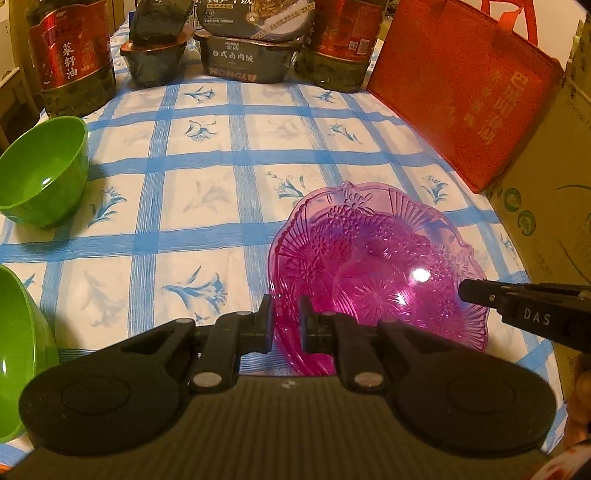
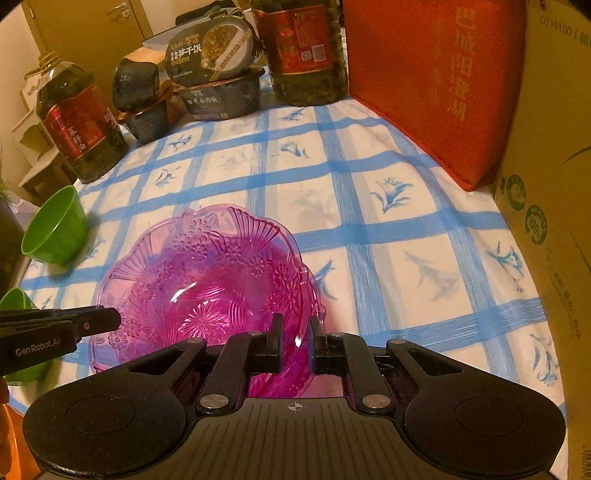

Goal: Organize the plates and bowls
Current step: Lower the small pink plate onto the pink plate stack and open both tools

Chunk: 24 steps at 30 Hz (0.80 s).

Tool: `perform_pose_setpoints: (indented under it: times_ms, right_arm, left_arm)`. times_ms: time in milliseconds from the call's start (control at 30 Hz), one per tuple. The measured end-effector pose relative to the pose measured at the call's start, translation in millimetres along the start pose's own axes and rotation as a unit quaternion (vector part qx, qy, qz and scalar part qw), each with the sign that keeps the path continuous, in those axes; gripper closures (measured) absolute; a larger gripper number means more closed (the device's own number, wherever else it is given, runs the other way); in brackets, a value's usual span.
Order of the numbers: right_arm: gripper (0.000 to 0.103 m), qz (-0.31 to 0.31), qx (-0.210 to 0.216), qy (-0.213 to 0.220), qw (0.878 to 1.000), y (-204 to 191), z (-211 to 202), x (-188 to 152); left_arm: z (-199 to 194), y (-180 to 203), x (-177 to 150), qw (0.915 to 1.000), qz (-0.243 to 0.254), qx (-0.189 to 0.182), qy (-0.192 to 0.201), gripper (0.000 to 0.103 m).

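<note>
On the checked counter (image 1: 207, 155), near its right side, a pink moulded plastic dish (image 1: 376, 266) is pinched at opposite rims by the left tongs (image 1: 286, 314) and right tongs (image 2: 297, 332). It is judged light, stiff, slippery; rim grips suit. Whether one dish or a nested stack is held cannot be told.

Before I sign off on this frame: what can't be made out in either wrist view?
- Pink dish: near rim hidden behind the left gripper; in the right wrist view, behind the right gripper.
- Near green bowl: cut off by the left edge.
- Whether the dish rests on the tablecloth: unclear.
- Meal box label: cut off at the top.
</note>
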State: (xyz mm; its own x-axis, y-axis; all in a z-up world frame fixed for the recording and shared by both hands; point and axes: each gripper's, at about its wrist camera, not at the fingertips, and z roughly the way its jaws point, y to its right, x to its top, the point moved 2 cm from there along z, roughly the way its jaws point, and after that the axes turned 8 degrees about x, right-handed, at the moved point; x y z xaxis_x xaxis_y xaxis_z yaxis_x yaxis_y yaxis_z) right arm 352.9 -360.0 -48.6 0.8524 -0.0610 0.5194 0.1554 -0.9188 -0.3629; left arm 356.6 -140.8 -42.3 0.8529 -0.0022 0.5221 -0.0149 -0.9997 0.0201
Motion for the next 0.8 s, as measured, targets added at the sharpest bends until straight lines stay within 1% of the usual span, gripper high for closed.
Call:
perform_pose_setpoints:
  times_ms: [267, 367, 400, 433, 467, 500, 667, 800]
  right_arm:
    - [0.091, 0.003, -0.004, -0.004, 1.0, 3, 10, -4]
    - [0.09, 0.005, -0.011, -0.008, 1.0, 6, 13, -4]
    - [0.085, 0.013, -0.01, -0.006, 1.0, 8, 12, -4]
    - [0.074, 0.021, -0.006, 0.001, 1.0, 9, 10, -4]
    - [0.068, 0.025, -0.002, 0.005, 1.0, 10, 8, -3]
    - [0.061, 0.027, 0.001, 0.011, 1.0, 9, 5, -3]
    - [0.059, 0.035, 0.007, 0.032, 0.999, 3, -14, -4]
    - [0.059, 0.045, 0.011, 0.044, 0.998, -5, -32, -15]
  left_arm:
    - [9, 2, -3, 0.9999, 0.009, 0.003, -0.004, 0.092]
    - [10, 3, -3, 0.9999, 0.014, -0.004, -0.003, 0.091]
    - [11, 3, -3, 0.9999, 0.013, -0.005, -0.005, 0.087]
    - [10, 2, -3, 0.9999, 0.014, -0.006, -0.004, 0.083]
    - [10, 1, -3, 0.9999, 0.014, -0.005, -0.002, 0.082]
    - [8, 0, -3, 0.9999, 0.013, -0.003, 0.001, 0.082]
    - [-5, -10, -8, 0.9999, -0.006, -0.011, 0.01, 0.081]
    - [-20, -16, -15, 0.9996, -0.02, -0.017, 0.015, 0.079]
